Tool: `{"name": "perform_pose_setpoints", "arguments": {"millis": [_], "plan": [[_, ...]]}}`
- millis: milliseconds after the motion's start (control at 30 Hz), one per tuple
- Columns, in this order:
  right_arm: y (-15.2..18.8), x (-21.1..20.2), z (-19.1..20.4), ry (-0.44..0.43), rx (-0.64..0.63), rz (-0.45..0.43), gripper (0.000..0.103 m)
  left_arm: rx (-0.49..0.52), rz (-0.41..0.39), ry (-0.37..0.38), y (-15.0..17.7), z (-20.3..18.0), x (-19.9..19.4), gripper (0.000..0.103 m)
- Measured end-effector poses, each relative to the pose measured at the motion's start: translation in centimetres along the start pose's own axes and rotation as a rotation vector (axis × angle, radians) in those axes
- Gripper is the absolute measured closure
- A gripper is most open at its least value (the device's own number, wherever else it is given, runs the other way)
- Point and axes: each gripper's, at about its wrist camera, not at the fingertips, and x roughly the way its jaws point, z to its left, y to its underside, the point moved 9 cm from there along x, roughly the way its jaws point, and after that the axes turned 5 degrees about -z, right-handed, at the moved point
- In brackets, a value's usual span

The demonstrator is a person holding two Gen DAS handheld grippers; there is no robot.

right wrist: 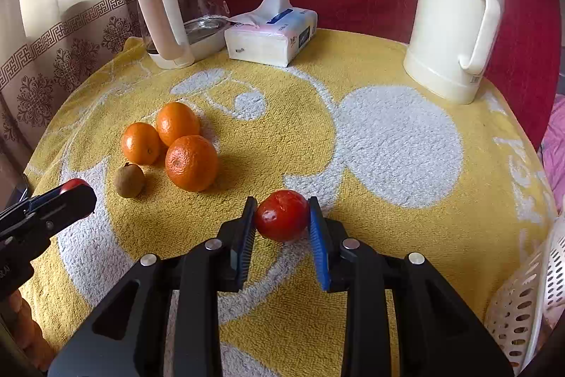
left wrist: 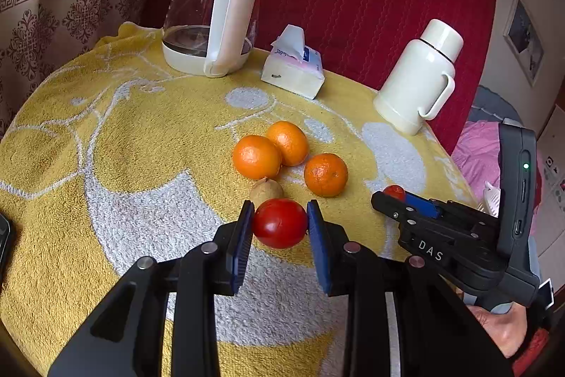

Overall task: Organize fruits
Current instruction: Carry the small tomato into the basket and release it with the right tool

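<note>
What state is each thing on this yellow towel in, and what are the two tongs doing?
Left tongs: shut on a tomato.
Right tongs: shut on another tomato.
Oranges: three, loose on the towel, clustered.
Kiwi: loose beside the oranges.
Kettle: upright, lid on, nearly empty.
Flask: upright, capped.
Tissue pack: open, tissue sticking out.

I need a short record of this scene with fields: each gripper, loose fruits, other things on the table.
left gripper: shut on a red tomato
right gripper: shut on a second red tomato
loose fruits: three oranges, one brown kiwi, grouped on the yellow towel
other things: glass kettle, tissue pack, white flask
basket: white, at the right edge
</note>
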Motion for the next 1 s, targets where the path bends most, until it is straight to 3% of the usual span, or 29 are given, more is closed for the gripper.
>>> {"name": "perform_pose_setpoints", "arguments": {"millis": [567, 1000], "plan": [[-0.5, -7.1, -2.9, 0.047, 0.066, -0.117, 0.073, 0.014, -0.008, 0.021, 0.1, -0.9, -0.3, 0.072], [0.9, -12.5, -11.9, 0.182, 0.199, -0.158, 0.073, 0.037, -0.007, 0.048, 0.5, -1.9, -0.3, 0.072]]}}
